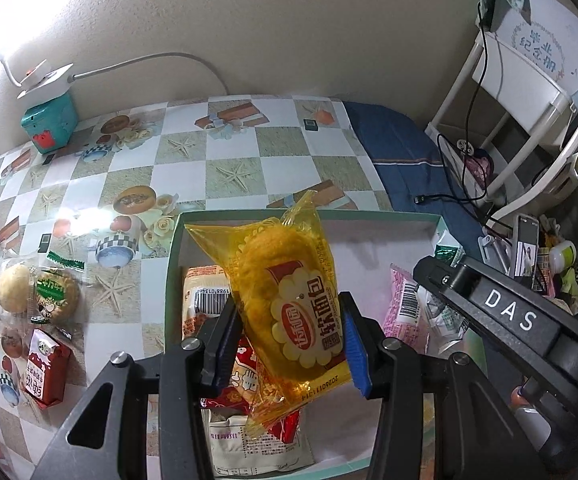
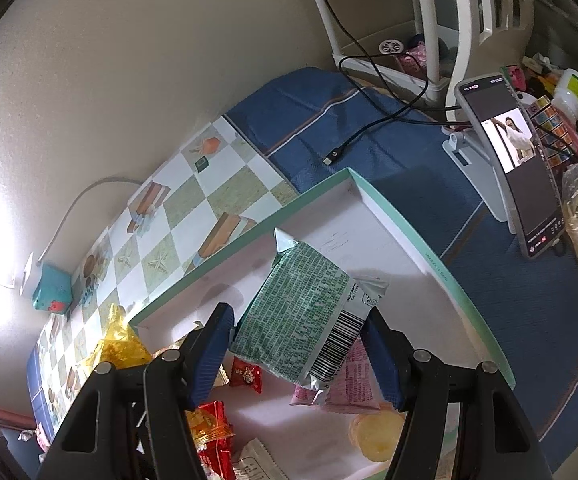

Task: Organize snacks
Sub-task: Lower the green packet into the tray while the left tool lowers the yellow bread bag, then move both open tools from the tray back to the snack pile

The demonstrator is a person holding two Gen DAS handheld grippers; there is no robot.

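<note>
Two grippers hang over the green-rimmed box (image 1: 437, 222), each clamping a snack. From its own camera, the left gripper (image 1: 289, 344) pinches a yellow cake packet (image 1: 285, 292) between its blue pads, lifted above the box's left half; the packet reads "软面包" and carries the stamp 20260111214. The right gripper (image 2: 297, 354), whose body bears the letters "DAS" in the left view, grips a green-printed packet (image 2: 305, 320) with a barcode, tilted above the box floor. Outside the box, a red carton (image 1: 45, 368) lies on the checked tablecloth (image 1: 225, 152).

Snacks (image 1: 225, 300) in box (image 1: 369, 216) (phone (image 2: 517, 168) behind).
</note>
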